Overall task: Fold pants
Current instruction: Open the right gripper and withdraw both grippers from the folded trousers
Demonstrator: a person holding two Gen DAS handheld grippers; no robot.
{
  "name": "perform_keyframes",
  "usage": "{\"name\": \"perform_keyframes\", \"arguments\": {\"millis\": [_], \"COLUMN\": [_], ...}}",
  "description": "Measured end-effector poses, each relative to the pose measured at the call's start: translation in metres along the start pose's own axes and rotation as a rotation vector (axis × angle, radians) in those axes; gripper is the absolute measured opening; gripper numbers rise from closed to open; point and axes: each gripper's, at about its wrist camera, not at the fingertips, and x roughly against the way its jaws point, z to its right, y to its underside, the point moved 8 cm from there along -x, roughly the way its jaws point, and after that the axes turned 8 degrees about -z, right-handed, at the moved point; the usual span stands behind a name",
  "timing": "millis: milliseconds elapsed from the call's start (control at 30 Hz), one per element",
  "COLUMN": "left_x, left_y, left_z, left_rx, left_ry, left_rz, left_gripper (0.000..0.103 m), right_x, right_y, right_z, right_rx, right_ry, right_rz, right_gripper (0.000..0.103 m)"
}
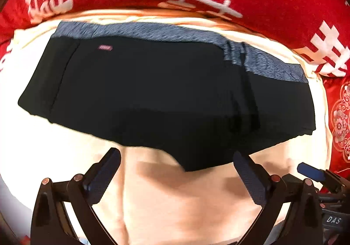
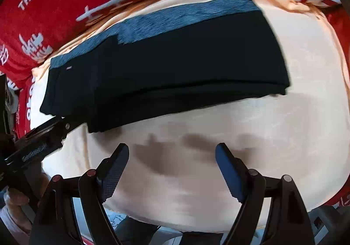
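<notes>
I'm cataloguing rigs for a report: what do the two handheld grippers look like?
Both match: the left gripper and right gripper have glossy black angular linkage arms, coppery round pivot pins and dark blue textured finger pads. White lettering marks the left gripper's black body in the right wrist view.

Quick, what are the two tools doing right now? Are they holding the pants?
Left tool: open, holding nothing; the folded pants lie just past its tips.
Right tool: open, holding nothing, over the cream cloth.

1. The black fabric pants with a grey-blue ribbed waistband (image 1: 153,89) lie folded into a flat, layered bundle on a cream cloth.
2. The waistband runs along the far edge; a small pink label sits below it.
</notes>
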Motion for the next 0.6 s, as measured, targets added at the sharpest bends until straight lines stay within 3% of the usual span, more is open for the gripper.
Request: {"name": "perform_keyframes", "arguments": {"millis": [600], "left_x": [0.005], "left_y": [0.01], "left_z": [-0.095], "left_rx": [0.179], "left_ry": [0.044], "left_rz": [0.012], "left_gripper": [0.103], "right_x": [-0.029], "right_y": [-0.008], "right_z": [-0.087], "right_rx": [0.14], "right_ry": [0.035], "right_rz": [-0.062], "right_gripper": [0.084]}}
